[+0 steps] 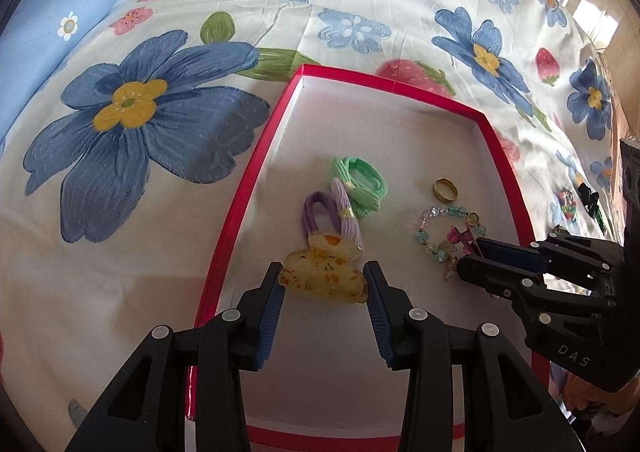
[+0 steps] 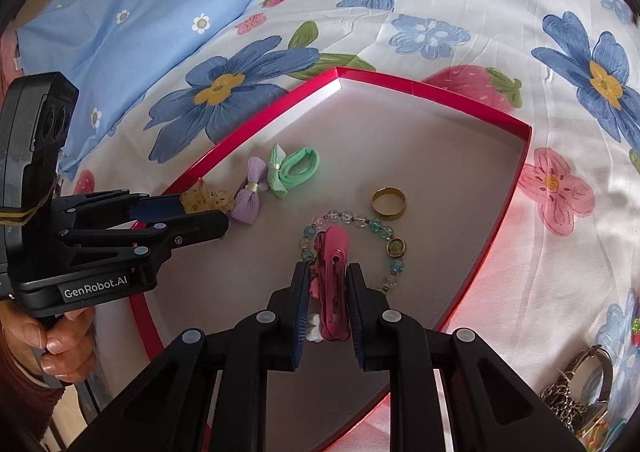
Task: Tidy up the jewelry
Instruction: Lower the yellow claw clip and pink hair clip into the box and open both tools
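A red box (image 1: 404, 85) with a white floor lies on the flowered bedsheet; its rim also shows in the right wrist view (image 2: 432, 87). My left gripper (image 1: 324, 276) is shut on a yellow claw hair clip (image 1: 324, 280) inside the box. My right gripper (image 2: 328, 280) is shut on a pink hair clip (image 2: 334, 284) over a beaded bracelet (image 2: 376, 228). In the box lie a purple bow hair tie (image 1: 344, 219), a green bow hair tie (image 1: 362, 181) and a gold ring (image 1: 445, 189).
A blue pillow (image 2: 132, 19) lies at the far left. A watch and chain (image 2: 580, 392) lie on the sheet right of the box. More small trinkets (image 1: 576, 203) lie on the sheet beyond the box's right wall.
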The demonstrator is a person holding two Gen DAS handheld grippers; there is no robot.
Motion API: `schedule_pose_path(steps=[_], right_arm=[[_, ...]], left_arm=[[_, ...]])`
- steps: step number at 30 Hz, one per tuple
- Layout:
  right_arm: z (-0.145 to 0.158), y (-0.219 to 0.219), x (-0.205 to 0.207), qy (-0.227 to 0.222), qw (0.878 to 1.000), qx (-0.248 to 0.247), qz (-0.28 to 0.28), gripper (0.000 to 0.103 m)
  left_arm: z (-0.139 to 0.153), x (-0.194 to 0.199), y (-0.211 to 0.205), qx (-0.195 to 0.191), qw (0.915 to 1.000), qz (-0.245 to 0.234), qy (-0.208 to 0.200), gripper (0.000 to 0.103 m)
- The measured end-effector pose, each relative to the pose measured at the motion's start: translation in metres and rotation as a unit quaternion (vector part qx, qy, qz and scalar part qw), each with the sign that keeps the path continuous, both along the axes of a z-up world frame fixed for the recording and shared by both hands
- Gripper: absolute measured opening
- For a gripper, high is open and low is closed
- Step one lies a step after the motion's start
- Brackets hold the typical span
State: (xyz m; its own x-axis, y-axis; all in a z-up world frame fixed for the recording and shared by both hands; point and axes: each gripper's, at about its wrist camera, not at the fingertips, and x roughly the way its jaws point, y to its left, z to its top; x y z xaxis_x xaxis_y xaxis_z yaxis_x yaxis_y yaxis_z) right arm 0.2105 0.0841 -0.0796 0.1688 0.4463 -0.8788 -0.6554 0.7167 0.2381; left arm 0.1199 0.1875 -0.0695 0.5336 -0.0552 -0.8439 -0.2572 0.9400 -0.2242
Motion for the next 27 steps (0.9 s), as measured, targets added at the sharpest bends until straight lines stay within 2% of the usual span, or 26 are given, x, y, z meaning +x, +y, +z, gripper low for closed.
schedule_pose_path(steps=[17, 22, 27], right_arm=[[0.000, 0.001, 0.001, 0.008, 1.000, 0.007, 0.002, 0.021], [0.002, -0.001, 0.001, 0.011, 1.000, 0.015, -0.004, 0.028], [0.008, -0.006, -0.001, 0.009, 1.000, 0.025, -0.010, 0.029]], left_arm=[[-0.005, -0.001, 0.001, -0.003, 1.0000, 0.008, 0.005, 0.041], [-0.002, -0.004, 0.000, -0.001, 1.0000, 0.009, 0.003, 0.042], [0.003, -0.009, -0.001, -0.001, 0.9999, 0.012, 0.000, 0.043]])
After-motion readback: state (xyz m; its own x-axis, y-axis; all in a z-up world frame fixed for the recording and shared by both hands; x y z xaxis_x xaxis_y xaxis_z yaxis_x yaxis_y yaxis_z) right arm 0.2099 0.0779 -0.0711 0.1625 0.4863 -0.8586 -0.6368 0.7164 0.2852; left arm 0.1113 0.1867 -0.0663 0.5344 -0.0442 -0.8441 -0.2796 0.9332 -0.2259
